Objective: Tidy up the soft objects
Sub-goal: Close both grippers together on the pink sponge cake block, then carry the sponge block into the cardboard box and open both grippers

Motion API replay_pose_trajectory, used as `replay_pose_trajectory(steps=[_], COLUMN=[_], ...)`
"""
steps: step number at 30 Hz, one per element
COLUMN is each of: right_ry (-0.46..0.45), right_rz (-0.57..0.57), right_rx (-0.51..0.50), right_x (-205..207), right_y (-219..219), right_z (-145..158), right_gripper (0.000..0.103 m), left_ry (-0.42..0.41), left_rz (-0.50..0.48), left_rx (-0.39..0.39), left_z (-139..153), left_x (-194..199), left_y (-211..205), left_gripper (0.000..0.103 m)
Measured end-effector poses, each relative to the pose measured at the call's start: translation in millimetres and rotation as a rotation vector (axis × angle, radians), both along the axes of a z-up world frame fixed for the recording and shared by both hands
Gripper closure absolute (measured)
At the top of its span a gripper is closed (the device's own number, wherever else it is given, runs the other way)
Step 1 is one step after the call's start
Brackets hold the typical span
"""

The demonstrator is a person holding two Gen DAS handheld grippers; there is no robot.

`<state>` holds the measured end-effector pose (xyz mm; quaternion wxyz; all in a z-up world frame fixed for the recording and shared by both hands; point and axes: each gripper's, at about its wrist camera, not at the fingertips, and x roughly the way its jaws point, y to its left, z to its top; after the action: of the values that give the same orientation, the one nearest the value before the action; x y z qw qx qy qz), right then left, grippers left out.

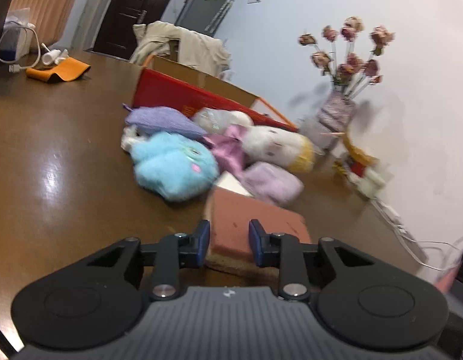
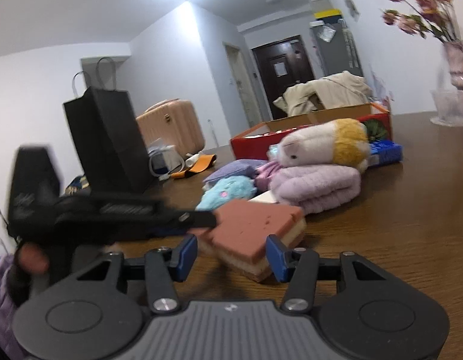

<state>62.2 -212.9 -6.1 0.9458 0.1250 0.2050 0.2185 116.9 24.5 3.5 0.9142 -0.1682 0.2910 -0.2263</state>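
Most of the tidying is still to do. The fluffy blue plush toy (image 1: 174, 168), the white and yellow plush animal (image 2: 324, 144) and the folded lilac fleece blanket (image 2: 318, 187) lie heaped on the brown wooden surface (image 1: 66, 165), just beside the red open cardboard box (image 1: 183, 96). The pink and cream layered sponge block (image 2: 252, 234) lies nearer. The left tool (image 1: 228, 240) is clamped on one end. The right tool (image 2: 231, 256) sits around a corner; I cannot tell if it squeezes. Both tools point slightly down.
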Motion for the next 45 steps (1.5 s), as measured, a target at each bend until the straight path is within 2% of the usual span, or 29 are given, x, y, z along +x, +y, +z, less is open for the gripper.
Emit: replay_pose_trajectory(steps=[2, 6, 13, 14, 15, 17, 21, 24, 28, 32, 34, 36, 38, 41, 45], right_ry=[-0.002, 0.000, 0.120, 0.130, 0.140, 0.144, 0.072, 0.013, -0.028, -0.050, -0.004, 0.050, 0.112, 0.242, 0.408], right_rz=[-0.022, -0.064, -0.039, -0.029, -0.019, -0.017, -0.006, 0.005, 0.015, 0.011, 0.015, 0.005, -0.008, -0.028, -0.040], right_rx=[0.027, 0.036, 0.081, 0.082, 0.083, 0.083, 0.077, 0.076, 0.064, 0.045, 0.065, 0.063, 0.058, 0.048, 0.053], right_x=[-2.3, 6.3, 39.2, 41.2, 43.6, 44.1, 41.4, 57.3, 114.4, 200.0, 258.2, 319.3, 375.6, 454.5, 527.3], right_y=[-12.2, -24.8, -23.6, -22.8, -21.8, -21.0, -23.4, -25.5, -26.7, -24.2, -23.7, -20.0, -14.0, -4.0, 8.0], right_z=[3.6, 7.7, -3.4, -6.0, -7.7, -6.6, 21.3, 52.8, 93.4, 132.8, 145.2, 149.9, 143.1, 113.3, 61.3], right_gripper=[0.054, 0.054, 0.057, 0.060, 0.066, 0.067, 0.070, 0.070, 0.070, 0.070, 0.071, 0.071, 0.071, 0.071, 0.072], left_ry=[-0.013, -0.047, 0.035, 0.043, 0.047, 0.040, -0.039, -0.091, -0.122, -0.133, -0.110, -0.085, -0.042, 0.090, 0.167], left_rz=[-0.006, 0.008, 0.011, 0.001, -0.011, 0.002, 0.008, 0.017, 0.032, 0.027, 0.056, 0.070, 0.080, 0.114, 0.153], left_rx=[-0.017, -0.011, -0.006, -0.011, -0.018, -0.019, -0.054, -0.067, -0.066, -0.050, -0.049, -0.011, 0.014, 0.046, 0.181], left_z=[4.7, 12.6, 0.2, -1.7, -3.7, -2.1, 26.2, 56.9, 101.4, 140.7, 152.2, 157.0, 148.8, 118.6, 78.7], left_x=[-14.5, -19.5, 5.2, 6.5, 7.3, 5.5, 0.5, 16.4, 76.3, 166.0, 215.1, 271.4, 322.7, 398.0, 450.7], left_y=[-0.9, -3.4, -6.8, -7.5, -8.6, -9.7, -7.5, -8.7, -11.7, -12.5, -12.4, -12.9, -11.3, -9.6, -15.4], left_gripper=[0.072, 0.051, 0.052, 0.063, 0.065, 0.067, 0.068, 0.068, 0.069, 0.070, 0.069, 0.069, 0.070, 0.070, 0.069])
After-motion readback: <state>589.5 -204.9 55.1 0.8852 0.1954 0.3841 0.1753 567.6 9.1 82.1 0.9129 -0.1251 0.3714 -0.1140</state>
